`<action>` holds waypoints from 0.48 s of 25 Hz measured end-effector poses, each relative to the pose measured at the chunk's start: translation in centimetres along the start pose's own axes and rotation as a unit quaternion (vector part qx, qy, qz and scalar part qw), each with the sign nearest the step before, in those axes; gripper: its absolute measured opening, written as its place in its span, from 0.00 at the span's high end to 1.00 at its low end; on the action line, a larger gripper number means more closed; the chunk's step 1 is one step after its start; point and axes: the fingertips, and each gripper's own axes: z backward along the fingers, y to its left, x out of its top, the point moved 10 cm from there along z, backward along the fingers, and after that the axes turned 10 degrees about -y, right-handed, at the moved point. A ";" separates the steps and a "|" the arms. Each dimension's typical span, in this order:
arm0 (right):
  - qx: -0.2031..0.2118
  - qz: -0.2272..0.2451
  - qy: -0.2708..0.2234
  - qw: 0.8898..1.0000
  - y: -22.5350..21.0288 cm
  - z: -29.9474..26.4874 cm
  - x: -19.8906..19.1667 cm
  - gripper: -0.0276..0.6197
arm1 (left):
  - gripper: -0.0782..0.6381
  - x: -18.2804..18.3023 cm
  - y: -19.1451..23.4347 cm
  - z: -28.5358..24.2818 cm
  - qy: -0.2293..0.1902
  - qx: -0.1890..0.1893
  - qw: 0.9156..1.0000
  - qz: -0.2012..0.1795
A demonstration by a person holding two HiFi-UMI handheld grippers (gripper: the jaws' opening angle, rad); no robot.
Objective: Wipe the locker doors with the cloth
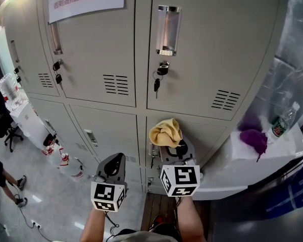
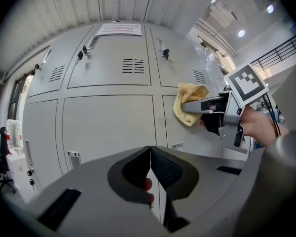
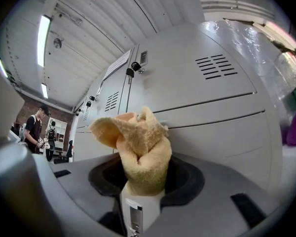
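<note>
- The right gripper point(image 1: 169, 146) is pinching a yellow cloth point(image 1: 165, 131), which is bunching into a twisted wad above its jaws.
- The cloth is sitting at the top edge of the lower right locker door point(image 1: 207, 135), just under the seam. Whether it is actually pressing on the metal is not clear.
- The left gripper point(image 2: 150, 168) is hanging beside it, jaws pressed together on nothing, pointing at the lower doors.
- The wad is offering only a small face, so strokes are likely missing much of the door.
- If the wiping is heading upward, a loose fold could be catching on the key point(image 1: 156, 84) dangling from the lock above, tugging the cloth out of the jaws.
</note>
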 end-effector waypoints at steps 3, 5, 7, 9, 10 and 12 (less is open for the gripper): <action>-0.015 0.009 0.001 1.000 -0.9 0.6 0.1 0.68 | 0.86 -0.2 -0.4 -0.5 0.000 -0.011 1.000 0.003; -0.025 0.013 0.002 1.000 -1.6 1.0 0.2 0.68 | 0.86 -0.3 -0.7 -0.8 0.000 -0.018 1.000 0.004; -0.037 0.018 0.005 0.999 -2.3 1.5 0.2 0.68 | 0.86 -0.4 -1.1 -1.2 0.000 -0.027 1.000 0.005; -0.049 0.022 0.006 0.999 -3.1 2.1 0.2 0.68 | 0.86 -0.5 -1.5 -1.6 -0.001 -0.035 0.999 0.007; -0.056 0.023 0.007 0.998 -3.5 2.3 0.3 0.68 | 0.86 -0.5 -1.7 -1.9 -0.001 -0.039 0.999 0.009; -0.069 0.027 0.007 0.997 -4.4 2.9 0.4 0.68 | 0.86 -0.7 -2.0 -2.4 -0.001 -0.047 0.999 0.015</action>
